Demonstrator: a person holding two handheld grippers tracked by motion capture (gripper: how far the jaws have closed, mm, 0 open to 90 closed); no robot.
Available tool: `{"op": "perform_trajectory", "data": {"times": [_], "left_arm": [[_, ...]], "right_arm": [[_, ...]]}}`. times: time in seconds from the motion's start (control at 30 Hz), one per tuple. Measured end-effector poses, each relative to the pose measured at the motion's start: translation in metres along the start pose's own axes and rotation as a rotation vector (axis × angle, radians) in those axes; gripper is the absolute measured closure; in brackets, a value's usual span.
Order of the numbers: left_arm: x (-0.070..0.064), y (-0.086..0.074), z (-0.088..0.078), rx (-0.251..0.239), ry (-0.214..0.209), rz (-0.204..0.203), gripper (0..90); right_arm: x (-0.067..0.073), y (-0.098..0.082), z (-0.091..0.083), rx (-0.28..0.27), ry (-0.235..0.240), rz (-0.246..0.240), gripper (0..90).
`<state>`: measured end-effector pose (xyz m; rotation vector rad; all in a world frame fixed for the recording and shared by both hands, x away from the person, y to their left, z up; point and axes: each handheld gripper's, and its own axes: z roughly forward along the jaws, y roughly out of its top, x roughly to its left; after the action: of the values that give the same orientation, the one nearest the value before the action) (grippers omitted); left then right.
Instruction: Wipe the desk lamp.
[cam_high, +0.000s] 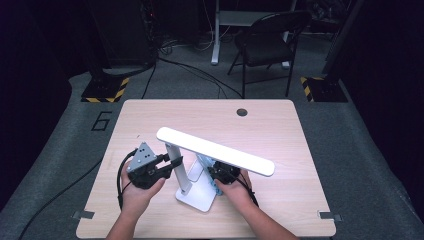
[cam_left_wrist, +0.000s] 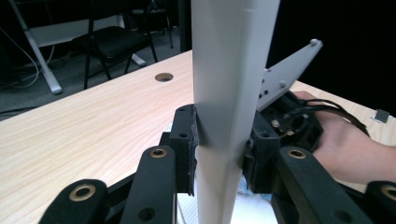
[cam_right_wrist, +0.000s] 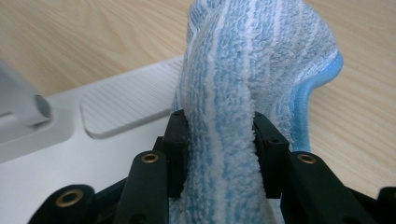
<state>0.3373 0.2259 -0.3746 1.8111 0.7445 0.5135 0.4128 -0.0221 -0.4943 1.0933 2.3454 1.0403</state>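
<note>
A white desk lamp stands on the table near its front, with a long flat head (cam_high: 215, 150), an upright stem (cam_high: 181, 172) and a flat base (cam_high: 197, 197). My left gripper (cam_high: 172, 165) comes in from the left and is shut on the stem (cam_left_wrist: 229, 70), a pad pressing on each side. My right gripper (cam_high: 217, 172) is under the lamp head, over the base, and is shut on a blue and white striped cloth (cam_right_wrist: 243, 70). The cloth bunches up between the pads above the ribbed white base (cam_right_wrist: 126, 102). The other hand's gripper (cam_left_wrist: 294, 121) shows behind the stem.
The wooden table (cam_high: 150, 120) has a round cable hole (cam_high: 242, 112) at its far edge and small metal brackets (cam_high: 82, 215) at the front corners. A black folding chair (cam_high: 270, 40) stands on the floor beyond the table.
</note>
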Motion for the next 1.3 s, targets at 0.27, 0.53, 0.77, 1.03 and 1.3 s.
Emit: {"op": "perform_trajectory", "data": {"times": [0.27,0.53,0.77,1.03,1.3], "left_arm": [[0.002,0.000,0.003,-0.012,0.002,-0.006,73.2],[0.008,0.000,0.004,-0.014,-0.023,0.003,74.6],[0.012,-0.001,0.004,-0.019,-0.040,0.002,75.8],[0.011,-0.002,0.003,-0.025,-0.036,-0.006,75.9],[0.011,-0.002,0.003,-0.026,-0.035,-0.011,75.9]], "right_arm": [[0.026,0.008,-0.003,-0.064,0.137,-0.086,63.4],[0.045,0.009,0.006,-0.058,0.144,-0.118,63.3],[0.042,0.008,0.013,-0.036,0.150,-0.122,63.7],[0.029,0.008,0.017,-0.031,0.172,-0.082,64.6],[0.008,0.012,0.020,-0.021,0.116,-0.075,64.9]]}}
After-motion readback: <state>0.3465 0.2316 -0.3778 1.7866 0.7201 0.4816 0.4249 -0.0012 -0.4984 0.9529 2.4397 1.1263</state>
